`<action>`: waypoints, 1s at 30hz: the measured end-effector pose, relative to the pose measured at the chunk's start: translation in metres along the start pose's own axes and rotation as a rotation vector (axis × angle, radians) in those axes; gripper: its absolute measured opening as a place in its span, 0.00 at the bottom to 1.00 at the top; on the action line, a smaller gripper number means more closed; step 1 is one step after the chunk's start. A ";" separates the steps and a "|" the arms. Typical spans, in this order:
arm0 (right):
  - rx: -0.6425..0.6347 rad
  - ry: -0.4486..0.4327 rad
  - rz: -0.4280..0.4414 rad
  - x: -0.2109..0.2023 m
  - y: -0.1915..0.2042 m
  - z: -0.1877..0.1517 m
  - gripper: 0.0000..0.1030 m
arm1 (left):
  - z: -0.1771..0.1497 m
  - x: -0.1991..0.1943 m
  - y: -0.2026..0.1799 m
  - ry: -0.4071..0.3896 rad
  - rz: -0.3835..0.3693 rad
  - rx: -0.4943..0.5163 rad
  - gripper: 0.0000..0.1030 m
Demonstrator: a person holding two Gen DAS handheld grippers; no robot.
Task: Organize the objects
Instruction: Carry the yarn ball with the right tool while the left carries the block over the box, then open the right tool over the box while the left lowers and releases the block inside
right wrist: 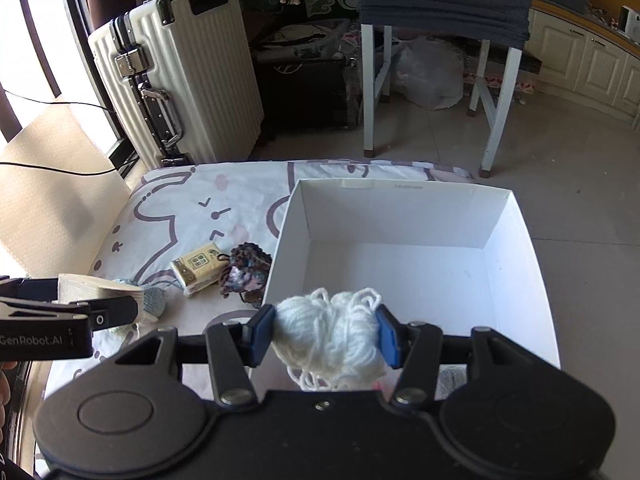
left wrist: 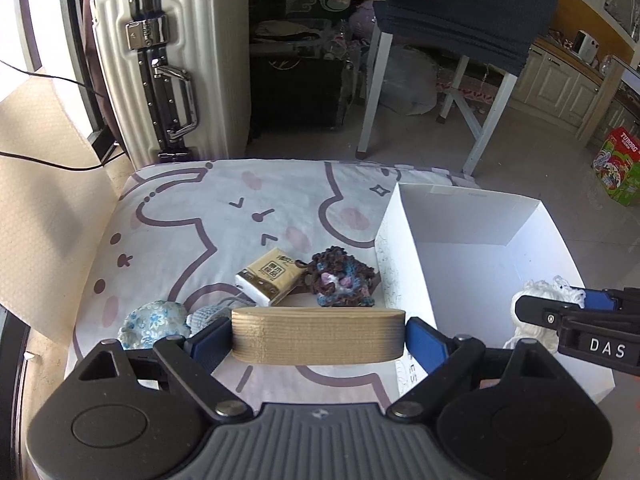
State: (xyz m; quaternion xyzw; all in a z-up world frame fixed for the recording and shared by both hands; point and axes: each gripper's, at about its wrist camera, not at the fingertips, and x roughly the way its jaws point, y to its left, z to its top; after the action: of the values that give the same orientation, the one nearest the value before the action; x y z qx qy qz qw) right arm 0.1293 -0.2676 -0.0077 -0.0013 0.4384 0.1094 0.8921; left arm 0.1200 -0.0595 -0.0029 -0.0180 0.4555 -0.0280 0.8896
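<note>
My left gripper (left wrist: 318, 336) is shut on a long oval wooden block (left wrist: 318, 334), held by its two ends above the cartoon-print cushion (left wrist: 224, 216). My right gripper (right wrist: 326, 336) is shut on a bundle of white yarn (right wrist: 328, 336), at the near edge of the open white box (right wrist: 404, 264). That box stands on the cushion's right side and looks bare inside. On the cushion lie a tan tissue pack (left wrist: 266, 276), a dark crocheted piece (left wrist: 344, 282) and a blue floral pouch (left wrist: 154, 324). The right gripper (left wrist: 560, 312) also shows at the left wrist view's right edge.
A white ribbed suitcase (left wrist: 172, 68) stands beyond the cushion on the left. A white-legged table draped in dark cloth (right wrist: 444, 4) stands behind the box, with a plastic bag under it. Tiled floor lies to the right, with a green carton (left wrist: 620, 164).
</note>
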 end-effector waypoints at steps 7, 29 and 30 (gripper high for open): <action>0.038 0.011 -0.042 0.001 -0.031 -0.003 0.53 | 0.002 0.010 -0.029 0.004 -0.043 0.054 0.89; 0.184 0.056 -0.201 0.052 -0.094 -0.002 0.54 | -0.033 0.036 -0.098 -0.003 -0.256 0.261 0.89; 0.185 0.058 -0.203 0.055 -0.095 -0.001 0.54 | -0.033 0.037 -0.101 0.004 -0.259 0.264 0.89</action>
State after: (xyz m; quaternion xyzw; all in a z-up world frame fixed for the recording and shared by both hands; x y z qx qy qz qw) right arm 0.1794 -0.3497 -0.0602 0.0333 0.4699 -0.0223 0.8818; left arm 0.1109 -0.1630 -0.0463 0.0403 0.4434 -0.2020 0.8724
